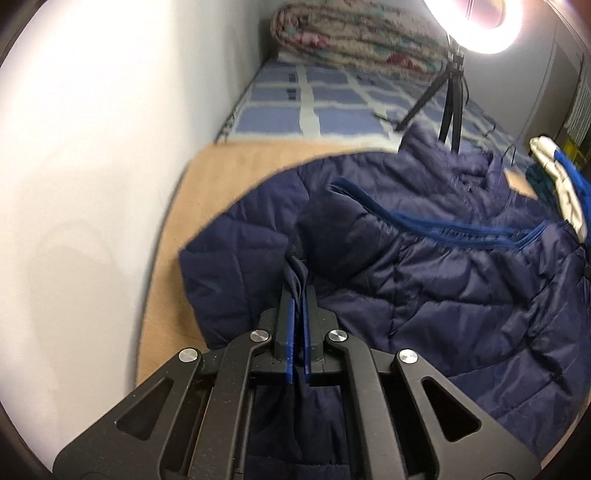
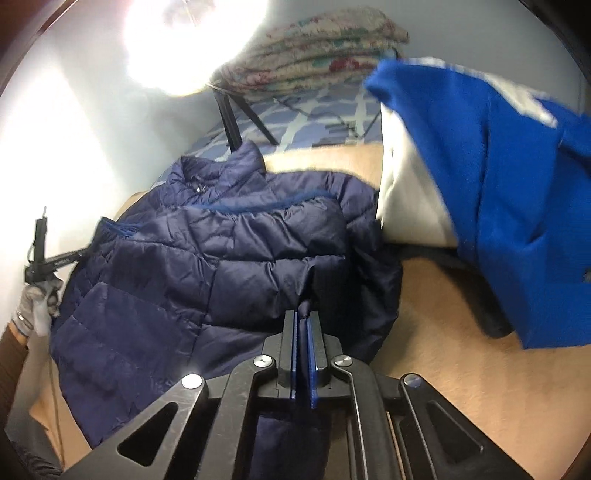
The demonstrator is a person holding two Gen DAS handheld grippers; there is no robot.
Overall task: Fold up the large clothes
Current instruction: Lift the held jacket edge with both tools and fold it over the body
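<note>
A navy quilted puffer jacket [image 1: 406, 266] lies spread on a tan board [image 1: 221, 177], with its blue zipper edge running across the middle. My left gripper [image 1: 298, 295] is shut on a fold of the jacket's fabric near its lower edge. In the right wrist view the same jacket [image 2: 207, 251] lies collar away from me. My right gripper [image 2: 303, 317] is shut on a pinch of the jacket's hem. The left gripper [image 2: 40, 258] shows at the far left of that view, held by a gloved hand.
A blue and white garment [image 2: 498, 192] hangs at the right, close to my right gripper. A ring light on a black tripod [image 1: 452, 107] stands on the blue checked bed sheet [image 1: 325, 99]. A rolled floral quilt [image 1: 354, 33] lies at the back. A white wall [image 1: 92, 166] runs along the left.
</note>
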